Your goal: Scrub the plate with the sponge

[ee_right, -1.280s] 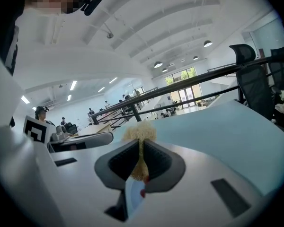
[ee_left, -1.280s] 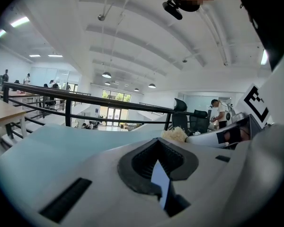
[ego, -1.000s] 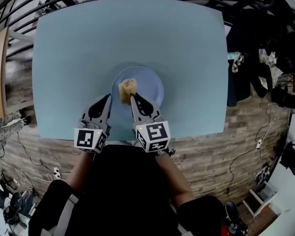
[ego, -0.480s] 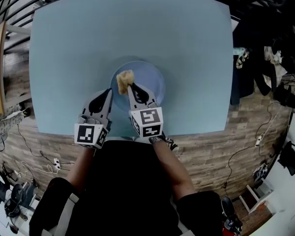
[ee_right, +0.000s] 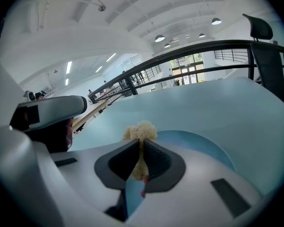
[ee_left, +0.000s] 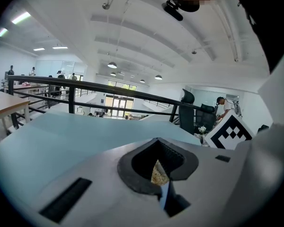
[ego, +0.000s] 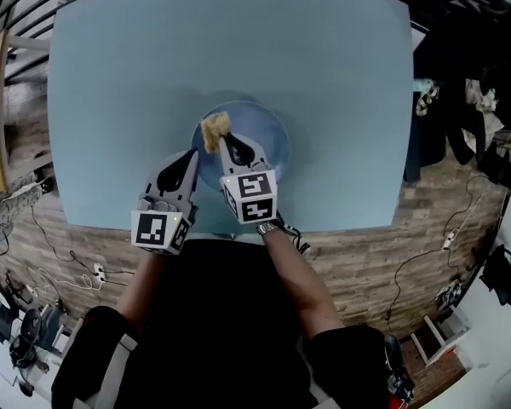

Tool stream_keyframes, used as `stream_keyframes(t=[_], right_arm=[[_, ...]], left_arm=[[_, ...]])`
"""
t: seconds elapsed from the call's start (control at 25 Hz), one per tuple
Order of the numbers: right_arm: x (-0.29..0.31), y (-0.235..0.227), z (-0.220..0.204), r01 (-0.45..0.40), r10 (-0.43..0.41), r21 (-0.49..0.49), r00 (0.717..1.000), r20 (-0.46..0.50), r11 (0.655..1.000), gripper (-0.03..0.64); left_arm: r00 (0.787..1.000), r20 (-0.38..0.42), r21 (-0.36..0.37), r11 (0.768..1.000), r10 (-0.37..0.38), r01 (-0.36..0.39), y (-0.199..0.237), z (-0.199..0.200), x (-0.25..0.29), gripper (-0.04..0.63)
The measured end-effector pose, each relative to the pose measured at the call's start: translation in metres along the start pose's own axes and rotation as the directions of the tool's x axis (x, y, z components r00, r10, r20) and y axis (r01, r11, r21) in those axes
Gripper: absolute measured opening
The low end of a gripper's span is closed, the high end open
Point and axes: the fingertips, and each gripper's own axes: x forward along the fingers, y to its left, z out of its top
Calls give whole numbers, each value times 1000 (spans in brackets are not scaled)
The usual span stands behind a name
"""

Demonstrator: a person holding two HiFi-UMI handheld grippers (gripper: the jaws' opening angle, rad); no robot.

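While my right gripper (ego: 225,141) pinches the sponge (ego: 214,129) tight, the sponge sits on the far left part of the plate (ego: 266,140), which lies midway along the tabletop's (ego: 324,58) near edge. My left gripper (ego: 191,156) is at the plate's near left rim, jaws pressed together on nothing I can make out. Scrubbing looks under way. I see no suds or dirt, so I'd count the right side as left to do.

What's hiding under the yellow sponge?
The blue plate, sitting on the table. The right claw pinches the sponge. The plate spot right beneath the sponge is covered.
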Motion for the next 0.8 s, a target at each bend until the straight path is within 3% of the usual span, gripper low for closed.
stream_keyframes(t=[0.8], right_arm=[[32, -20, -15, 15, -11, 43, 997, -77, 999, 34]], left_arm=[[999, -33, -19, 1000, 6, -7, 11, -10, 9, 2]])
